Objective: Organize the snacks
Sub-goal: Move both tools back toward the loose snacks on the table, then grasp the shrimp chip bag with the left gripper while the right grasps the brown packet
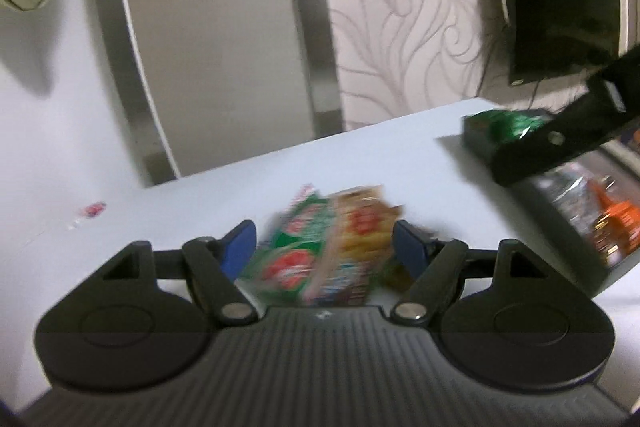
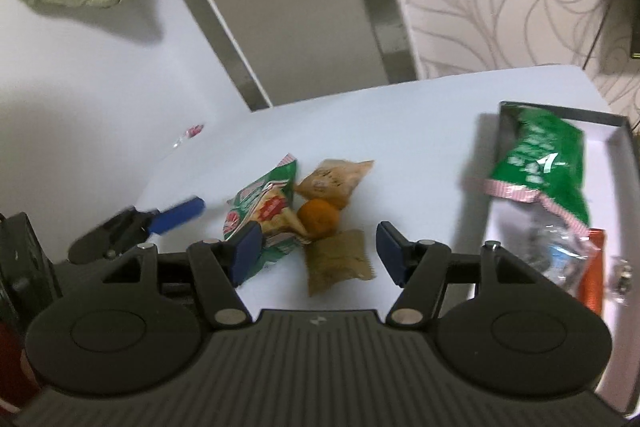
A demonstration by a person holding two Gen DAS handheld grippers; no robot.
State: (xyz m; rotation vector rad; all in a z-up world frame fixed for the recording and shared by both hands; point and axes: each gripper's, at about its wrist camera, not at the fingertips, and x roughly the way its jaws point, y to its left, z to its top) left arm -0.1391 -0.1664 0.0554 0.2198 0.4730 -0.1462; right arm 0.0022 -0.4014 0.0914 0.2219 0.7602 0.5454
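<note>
Left gripper [image 1: 322, 247]: fingers apart, clamped on nothing, blurred packets lying between.
Right gripper [image 2: 316, 247]: fingers apart, empty, above the loose pile.
Loose snacks [image 2: 304, 215]: green-red packet, tan wrappers, orange piece, bunched on white counter [image 2: 400, 115].
Box [image 2: 624, 139]: right of pile, holding green bag [image 2: 544, 163] and other packets.
Progress: judged partly done; pile left to box.
</note>
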